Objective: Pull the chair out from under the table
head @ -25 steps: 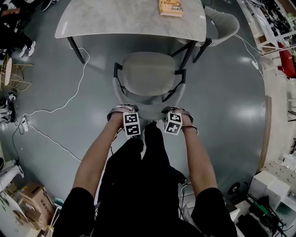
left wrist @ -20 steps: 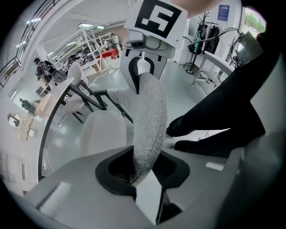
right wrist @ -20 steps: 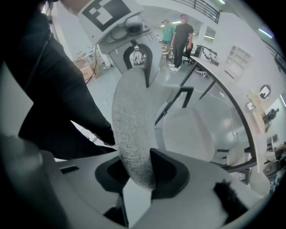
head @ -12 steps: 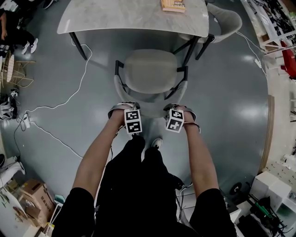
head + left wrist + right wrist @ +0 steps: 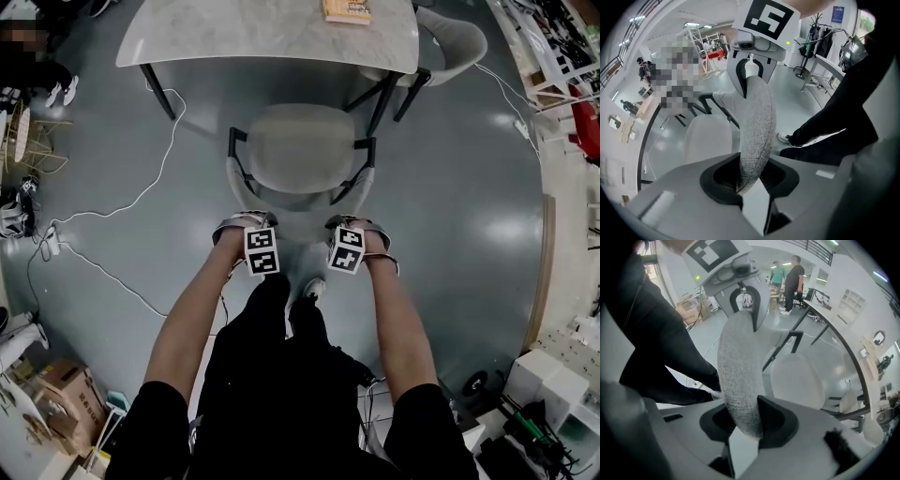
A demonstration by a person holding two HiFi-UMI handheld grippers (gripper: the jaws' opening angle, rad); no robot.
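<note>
chair (image 5: 300, 150) (one) clamped by two hand-held grippers (image 5: 246, 223) (image 5: 351, 225)

Left hand-held gripper (image 5: 246, 223), right hand-held gripper (image 5: 348, 223): clamped, pointing down.

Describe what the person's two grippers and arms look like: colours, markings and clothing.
The left gripper and the right gripper are both light grey. Each carries a white cube with black square markers. Seen from their own cameras, the bodies are pale grey with a black recess round the jaws. The person wears a black top with short sleeves and black trousers.
</note>
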